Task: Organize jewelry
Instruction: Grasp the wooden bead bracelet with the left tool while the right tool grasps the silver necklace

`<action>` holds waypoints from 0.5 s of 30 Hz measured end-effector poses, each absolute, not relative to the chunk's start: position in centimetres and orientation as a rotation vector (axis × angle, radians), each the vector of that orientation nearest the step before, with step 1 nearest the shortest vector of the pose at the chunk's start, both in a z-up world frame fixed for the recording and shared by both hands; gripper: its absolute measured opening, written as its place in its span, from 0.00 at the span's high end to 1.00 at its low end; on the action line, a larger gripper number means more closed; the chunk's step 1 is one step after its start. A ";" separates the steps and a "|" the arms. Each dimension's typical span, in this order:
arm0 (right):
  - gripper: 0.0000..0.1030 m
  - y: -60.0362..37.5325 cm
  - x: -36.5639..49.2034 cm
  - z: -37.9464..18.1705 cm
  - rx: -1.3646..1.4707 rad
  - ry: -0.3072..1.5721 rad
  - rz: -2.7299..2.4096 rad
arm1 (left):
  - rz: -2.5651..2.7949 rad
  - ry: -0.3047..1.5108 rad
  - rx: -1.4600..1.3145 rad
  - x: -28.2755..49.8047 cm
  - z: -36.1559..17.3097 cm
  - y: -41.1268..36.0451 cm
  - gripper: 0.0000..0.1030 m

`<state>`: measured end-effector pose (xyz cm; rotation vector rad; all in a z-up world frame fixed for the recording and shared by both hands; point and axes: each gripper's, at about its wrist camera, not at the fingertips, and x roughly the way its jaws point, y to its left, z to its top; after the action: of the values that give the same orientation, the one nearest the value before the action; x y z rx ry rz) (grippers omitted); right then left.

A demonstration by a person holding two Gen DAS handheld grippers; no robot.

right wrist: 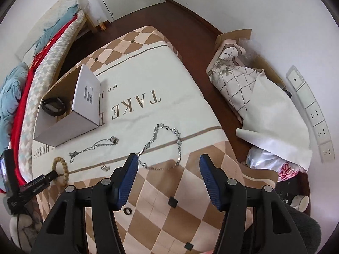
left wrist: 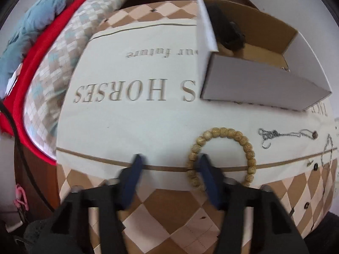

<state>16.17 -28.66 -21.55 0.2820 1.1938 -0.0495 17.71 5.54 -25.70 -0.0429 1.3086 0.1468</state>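
A tan beaded bracelet (left wrist: 224, 148) lies on the cloth-covered table; my left gripper (left wrist: 170, 160) is open, its right finger resting inside the loop at the bracelet's left side. It also shows in the right wrist view (right wrist: 62, 170). An open cardboard box (left wrist: 264, 91) holds a dark bracelet (right wrist: 53, 105). A thin silver chain with a ring (right wrist: 95, 146), a long silver necklace (right wrist: 167, 146), a small silver piece (right wrist: 105, 167) and a dark ring (right wrist: 127, 211) lie on the cloth. My right gripper (right wrist: 168, 162) is open and empty, hovering over the necklace's near end.
A bed with red and blue bedding (right wrist: 17, 89) stands left of the table. A folded cloth and white paper in a carton (right wrist: 254, 97) lie on the floor to the right, with plastic bags (right wrist: 271, 163) and a cup (right wrist: 300, 203).
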 end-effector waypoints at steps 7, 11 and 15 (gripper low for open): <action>0.39 -22.4 19.2 -23.0 0.132 1.196 0.080 | 0.191 1.286 0.030 16.8 -25.6 5.4 0.94; 0.40 -19.4 21.0 -24.8 0.037 1.210 0.112 | 0.231 1.283 0.051 16.4 -25.6 6.4 0.94; 0.53 -17.6 21.7 -26.6 -0.050 1.225 0.101 | 0.238 1.287 0.056 16.6 -25.6 6.8 0.94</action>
<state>21.67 -17.60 -26.58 -0.0500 1.2255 0.1010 16.62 6.78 -25.59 0.0561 1.2868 0.2382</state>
